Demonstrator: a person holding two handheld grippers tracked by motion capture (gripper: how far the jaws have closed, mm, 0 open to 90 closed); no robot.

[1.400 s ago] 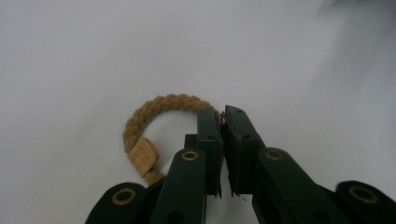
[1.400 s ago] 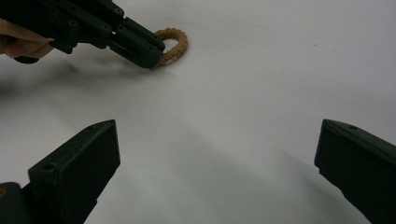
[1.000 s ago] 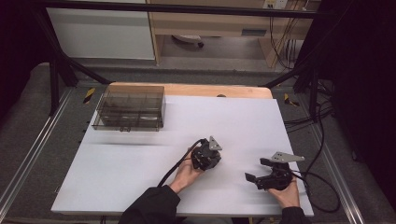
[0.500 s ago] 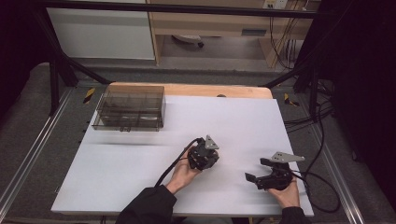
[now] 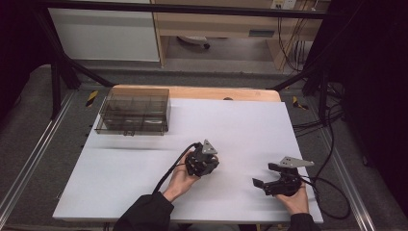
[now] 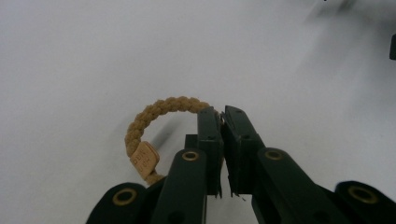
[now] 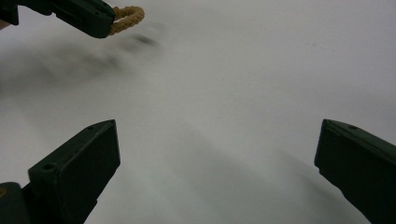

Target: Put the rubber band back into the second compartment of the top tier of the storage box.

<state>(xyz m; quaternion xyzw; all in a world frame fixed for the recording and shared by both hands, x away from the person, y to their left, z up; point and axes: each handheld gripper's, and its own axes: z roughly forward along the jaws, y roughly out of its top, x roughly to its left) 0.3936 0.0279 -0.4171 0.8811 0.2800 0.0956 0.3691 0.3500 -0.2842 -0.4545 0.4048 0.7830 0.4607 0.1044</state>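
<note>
Left gripper (image 6: 223, 122): jaws closed on the braided tan hair tie (image 6: 154, 116); the pads pinch one side of the loop, and the rest of the loop sticks out beside the jaws.
Hair tie: held clear of the white surface (image 5: 250, 130), with its shadow below it; a small tan tag (image 6: 144, 159) hangs on the loop.
Left gripper position: near the middle of the surface, slightly toward the near edge, seen in the high view (image 5: 202, 161).
Right gripper (image 7: 217, 154): jaws wide apart, nothing between them; bare surface beneath.
Right gripper position: near the near right corner (image 5: 274, 180).
Clear compartment box (image 5: 133, 110): at the far left corner, well apart from both grippers.
</note>
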